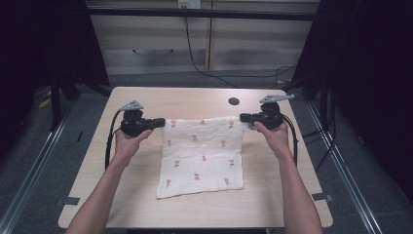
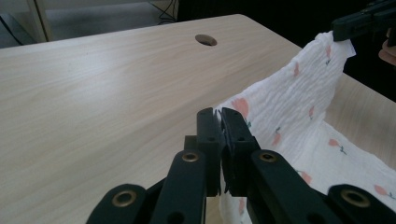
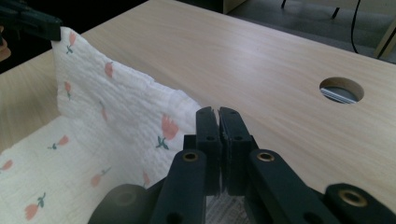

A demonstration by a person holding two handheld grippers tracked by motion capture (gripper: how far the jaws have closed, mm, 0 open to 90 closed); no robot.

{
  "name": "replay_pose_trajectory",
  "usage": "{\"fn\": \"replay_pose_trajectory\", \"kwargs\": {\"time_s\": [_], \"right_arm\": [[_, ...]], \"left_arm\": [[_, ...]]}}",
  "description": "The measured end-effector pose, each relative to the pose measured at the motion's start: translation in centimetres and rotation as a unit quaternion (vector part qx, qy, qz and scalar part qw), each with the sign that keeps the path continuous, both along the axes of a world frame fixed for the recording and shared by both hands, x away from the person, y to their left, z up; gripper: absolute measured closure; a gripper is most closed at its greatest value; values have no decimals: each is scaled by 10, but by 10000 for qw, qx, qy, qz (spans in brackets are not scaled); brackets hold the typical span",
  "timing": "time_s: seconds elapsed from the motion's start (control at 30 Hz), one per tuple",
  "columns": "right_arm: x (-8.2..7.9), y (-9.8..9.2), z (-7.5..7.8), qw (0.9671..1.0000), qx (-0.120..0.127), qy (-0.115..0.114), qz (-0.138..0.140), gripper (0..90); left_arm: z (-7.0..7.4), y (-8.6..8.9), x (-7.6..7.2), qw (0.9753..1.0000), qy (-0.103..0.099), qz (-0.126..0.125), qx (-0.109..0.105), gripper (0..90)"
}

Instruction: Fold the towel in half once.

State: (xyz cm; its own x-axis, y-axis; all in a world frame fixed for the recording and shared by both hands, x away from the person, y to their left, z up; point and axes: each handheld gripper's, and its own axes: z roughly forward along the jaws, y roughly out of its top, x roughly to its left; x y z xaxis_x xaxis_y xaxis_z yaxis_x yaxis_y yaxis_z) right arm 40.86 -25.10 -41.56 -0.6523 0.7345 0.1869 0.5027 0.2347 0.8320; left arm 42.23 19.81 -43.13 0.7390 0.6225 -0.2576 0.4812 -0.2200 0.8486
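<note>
Both grippers (image 1: 163,122) (image 1: 242,117) pinch cloth (image 1: 202,156) far corners (edge lifted off table (image 1: 87,195)).

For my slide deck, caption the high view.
Both grippers, left and right, pinch the floral cloth's far corners.

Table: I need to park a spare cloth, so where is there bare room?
The strip between the cloth and the table's far edge is bare, apart from the hole. Both side margins and the near edge are bare too. The left gripper and right gripper crowd the cloth's far corners.
</note>
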Motion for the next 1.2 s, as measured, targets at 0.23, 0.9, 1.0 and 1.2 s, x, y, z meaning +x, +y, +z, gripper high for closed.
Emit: {"fn": "replay_pose_trajectory", "kwargs": {"time_s": [0.23, 0.9, 1.0, 1.2], "right_arm": [[-10, -1, -7, 9999, -69, 31, 144, 880], [-47, -3, -6, 9991, 123, -246, 325, 880], [-50, -2, -7, 9990, 116, -249, 343, 880], [-60, -1, -14, 9988, 32, -198, 449, 879]], "left_arm": [[-11, 1, -8, 10000, 60, -65, 28, 871], [-7, 10, -44, 9996, -138, -104, -232, 872], [-8, 10, -48, 9996, -156, -118, -192, 871], [-15, 15, -60, 9995, -166, -151, -208, 871]]}}
